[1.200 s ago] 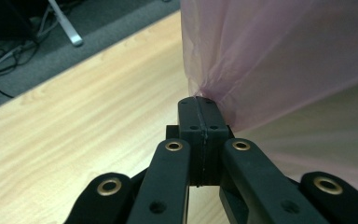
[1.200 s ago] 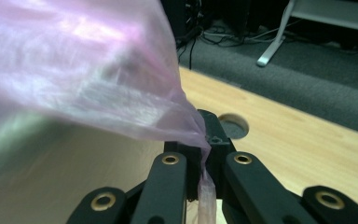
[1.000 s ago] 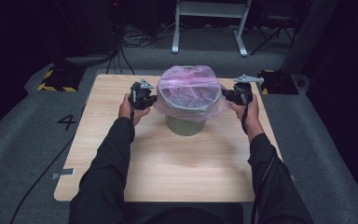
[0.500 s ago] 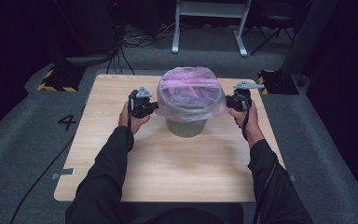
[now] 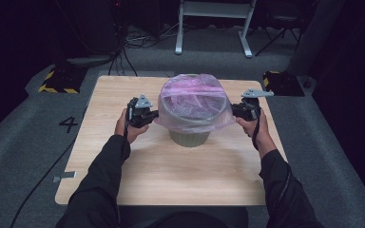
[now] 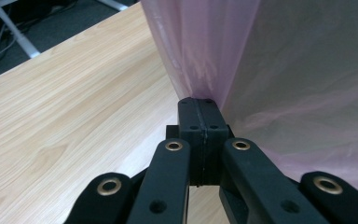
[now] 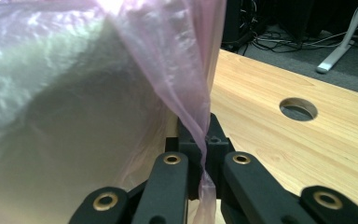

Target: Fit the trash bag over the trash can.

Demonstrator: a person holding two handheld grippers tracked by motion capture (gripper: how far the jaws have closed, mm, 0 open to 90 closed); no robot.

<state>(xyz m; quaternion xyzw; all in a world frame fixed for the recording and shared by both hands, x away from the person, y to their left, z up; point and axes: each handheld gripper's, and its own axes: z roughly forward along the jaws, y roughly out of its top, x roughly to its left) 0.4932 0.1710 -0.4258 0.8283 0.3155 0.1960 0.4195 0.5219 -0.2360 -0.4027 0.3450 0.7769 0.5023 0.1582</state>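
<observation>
Since the earlier frames both hands have drawn toward the person and slightly down, pulling the pink bag point(image 5: 195, 102) lower over the bin point(image 5: 189, 137). The bin stands on the middle of the desk point(image 5: 100, 95), with the bag stretched over its rim. The left hand-held gripper point(image 5: 148, 114) is at the bag's left edge, jaws clamped on a fold of film point(image 6: 200, 70). The right hand-held gripper point(image 5: 237, 110) is at the bag's right edge, also pinched on the film point(image 7: 191, 107).

One bin point(image 5: 189, 137), one pink bag point(image 5: 195, 102), two grippers point(image 5: 141, 114).
</observation>
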